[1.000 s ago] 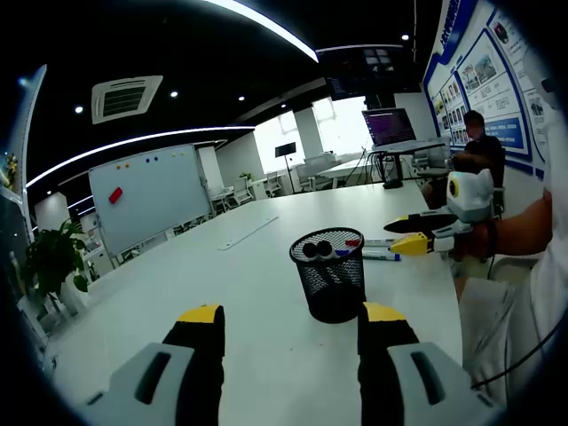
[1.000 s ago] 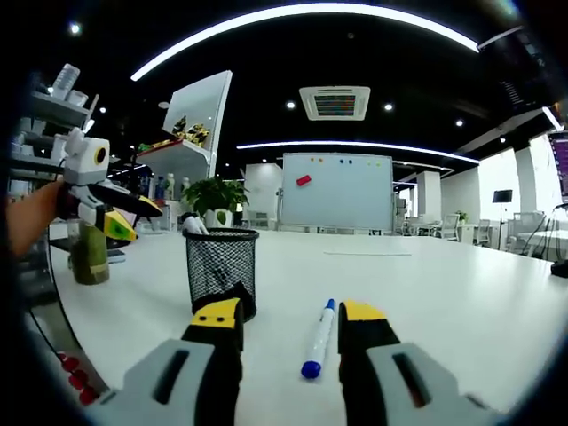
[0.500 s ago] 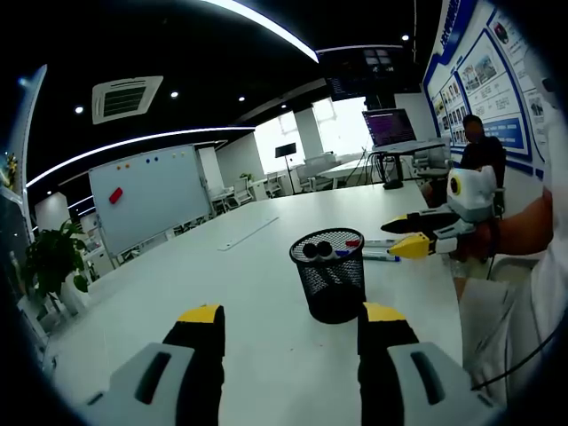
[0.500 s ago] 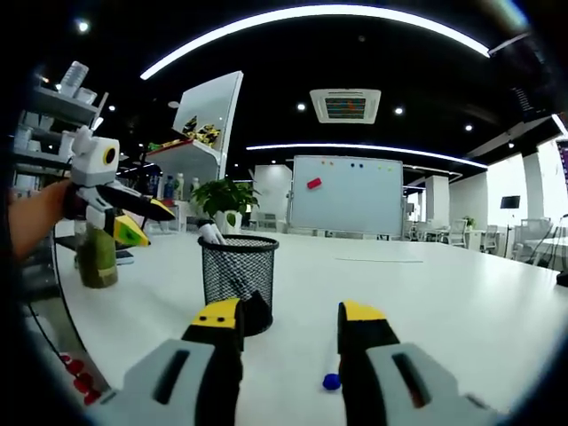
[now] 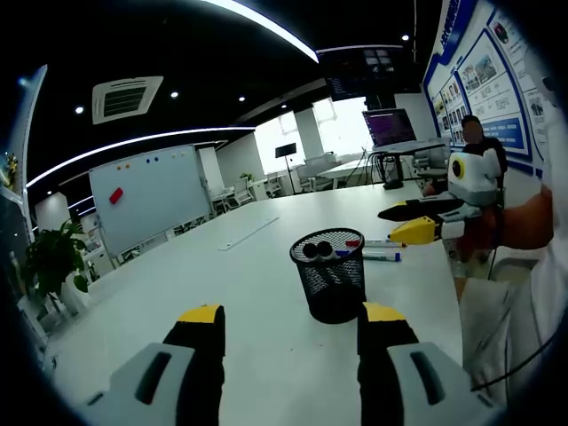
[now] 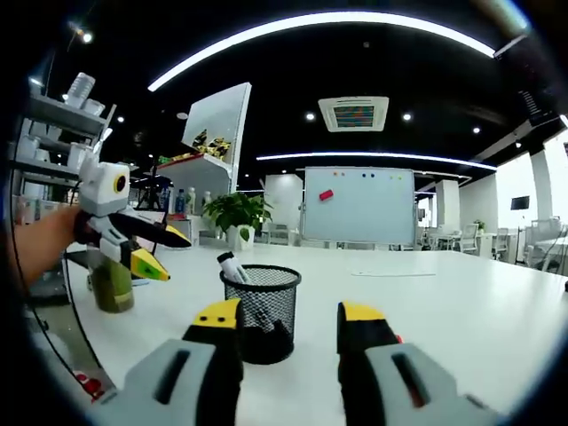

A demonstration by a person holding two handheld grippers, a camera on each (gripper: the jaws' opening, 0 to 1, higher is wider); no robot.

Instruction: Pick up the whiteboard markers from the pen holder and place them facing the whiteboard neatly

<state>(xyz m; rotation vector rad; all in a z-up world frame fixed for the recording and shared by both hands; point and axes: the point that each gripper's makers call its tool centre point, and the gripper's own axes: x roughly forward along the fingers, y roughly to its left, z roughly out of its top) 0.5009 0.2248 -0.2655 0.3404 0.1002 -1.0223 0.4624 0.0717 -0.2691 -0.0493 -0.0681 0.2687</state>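
Observation:
A black mesh pen holder (image 5: 331,282) stands on the white table (image 5: 240,293), with dark, red and blue marker caps (image 5: 325,249) showing at its rim. Two markers (image 5: 380,256) lie on the table just behind it. My left gripper (image 5: 293,315) is open and empty, a little short of the holder. My right gripper (image 5: 390,224) comes in from the right, level with the holder's rim, jaws apart. In the right gripper view the holder (image 6: 260,302) sits just past my open right gripper (image 6: 288,315), one marker (image 6: 232,266) leaning out. The left gripper (image 6: 176,257) hovers left of it. The whiteboard (image 6: 359,206) stands far across the room.
The same whiteboard (image 5: 149,191) is at the left in the left gripper view. A green bottle (image 6: 111,284) stands near the table's edge by shelves (image 6: 53,133). A potted plant (image 6: 235,213) is behind. A person (image 5: 475,142) sits at the far right by a monitor (image 5: 389,126).
The right gripper has lifted and drawn towards the holder; the blue marker on the table has slipped below its view. The left gripper has stayed still.

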